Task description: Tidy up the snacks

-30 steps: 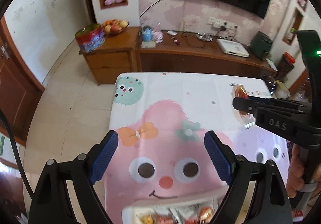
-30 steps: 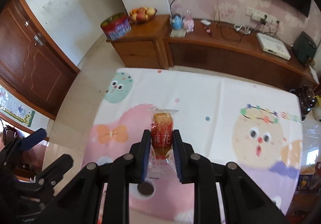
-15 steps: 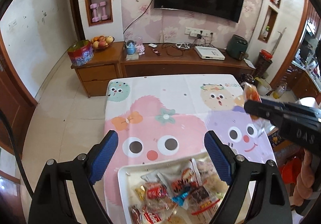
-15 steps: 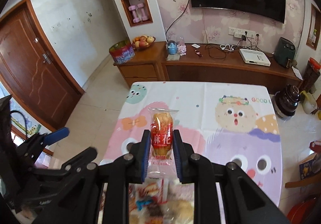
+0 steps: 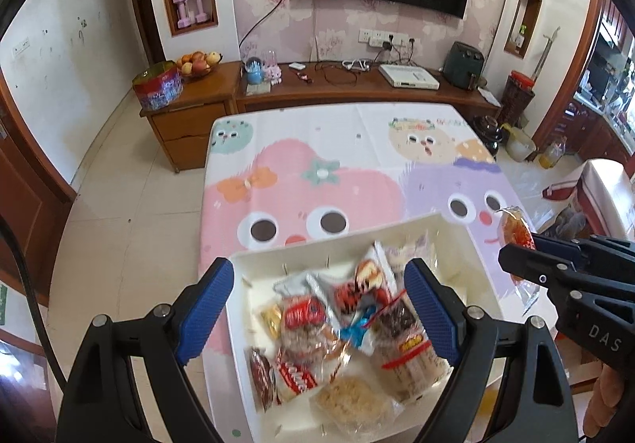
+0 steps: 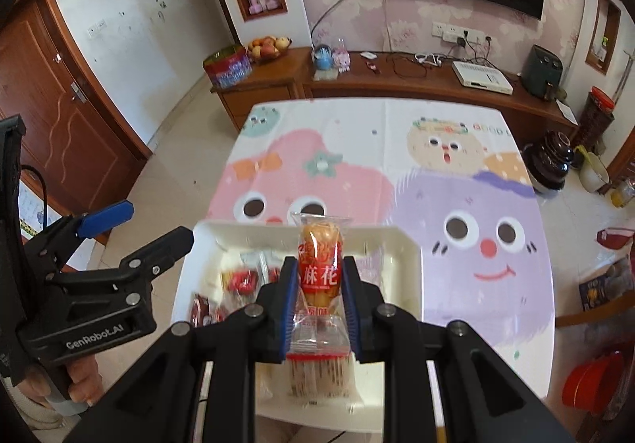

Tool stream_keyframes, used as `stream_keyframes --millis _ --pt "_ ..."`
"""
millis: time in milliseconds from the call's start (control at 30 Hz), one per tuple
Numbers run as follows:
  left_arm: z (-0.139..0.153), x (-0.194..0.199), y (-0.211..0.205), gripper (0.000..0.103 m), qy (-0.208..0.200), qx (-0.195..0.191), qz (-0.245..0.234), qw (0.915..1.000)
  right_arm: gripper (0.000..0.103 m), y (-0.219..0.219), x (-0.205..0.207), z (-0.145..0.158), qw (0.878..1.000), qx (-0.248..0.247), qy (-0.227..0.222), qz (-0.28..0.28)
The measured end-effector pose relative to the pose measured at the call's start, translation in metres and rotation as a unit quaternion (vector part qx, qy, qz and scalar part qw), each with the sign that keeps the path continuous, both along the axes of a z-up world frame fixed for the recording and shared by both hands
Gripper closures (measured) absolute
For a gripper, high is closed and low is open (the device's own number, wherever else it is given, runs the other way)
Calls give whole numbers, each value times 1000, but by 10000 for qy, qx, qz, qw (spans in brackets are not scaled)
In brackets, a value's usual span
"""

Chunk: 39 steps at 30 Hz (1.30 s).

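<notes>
Gripping a clear-wrapped fried-twist snack (image 6: 320, 264), the right gripper (image 6: 320, 272) has both blue pads pressed on the red label, jaws nearly together; pkt stands upright btwn them, top end poking past the fingertips, held above the white tray (image 6: 405, 244). From the left wrist view the same pkt (image 5: 515, 234) shows at the right edge, beside and above the tray's right rim (image 5: 337, 240), w/ the right gripper (image 5: 516, 256) side-on. Left gripper (image 5: 319, 308) hangs over the tray w/ jaws spread wide, nothing btwn the pads; blue fingers frame the snack pile. Tray sits near the front edge of a table covered w/ a cartoon-monster cloth (image 5: 317, 149), and holds assorted wrapped snacks (image 5: 337, 328): red-labelled pkts, a rice-cake-type bar, a blue-wrapped piece, all heaped loosely, slightly blurred. Left gripper also visible at left in the right wrist view (image 6: 131, 225), a hand (image 6: 75, 383) on its handle.
</notes>
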<state>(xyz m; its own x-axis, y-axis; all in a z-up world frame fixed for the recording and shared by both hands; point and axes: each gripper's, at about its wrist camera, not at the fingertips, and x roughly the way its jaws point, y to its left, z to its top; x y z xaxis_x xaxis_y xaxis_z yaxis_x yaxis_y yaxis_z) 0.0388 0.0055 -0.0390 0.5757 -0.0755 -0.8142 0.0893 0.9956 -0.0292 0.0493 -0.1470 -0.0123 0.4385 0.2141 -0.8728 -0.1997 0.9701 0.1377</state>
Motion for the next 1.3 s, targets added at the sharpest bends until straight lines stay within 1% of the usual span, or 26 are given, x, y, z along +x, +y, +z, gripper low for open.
stream_keyframes --millis 167,367,433,500,600,700,1067,1167,1300 --pt "-12 -13 -3 16 75 78 -40 9999 81 0 -14 -14 9998 -87 143 -129" --pt "-17 -18 -2 16 179 16 -3 9998 80 1 -24 -25 9993 -153 321 -142" --pt "-18 -19 0 16 195 -23 20 9998 74 1 -28 -27 9991 -128 389 -145" --pt "-19 -20 0 16 225 -54 35 9997 61 1 -30 -28 9990 -111 399 -158" --pt "-21 -22 0 16 283 -87 34 9996 52 0 -34 -27 9990 -117 393 -195" --pt "-22 -23 0 15 310 -107 29 9995 50 1 -37 -26 9988 -174 386 -237" --pt "-24 -28 -3 13 272 -103 -2 9996 49 -5 -50 -16 9979 -351 247 -487" --pt "-18 -32 -9 12 226 -81 -7 9997 49 -10 -51 -11 9974 -400 166 -579" --pt "-6 -34 -15 7 178 -26 -5 9998 49 -18 -52 0 9966 -404 39 -718"
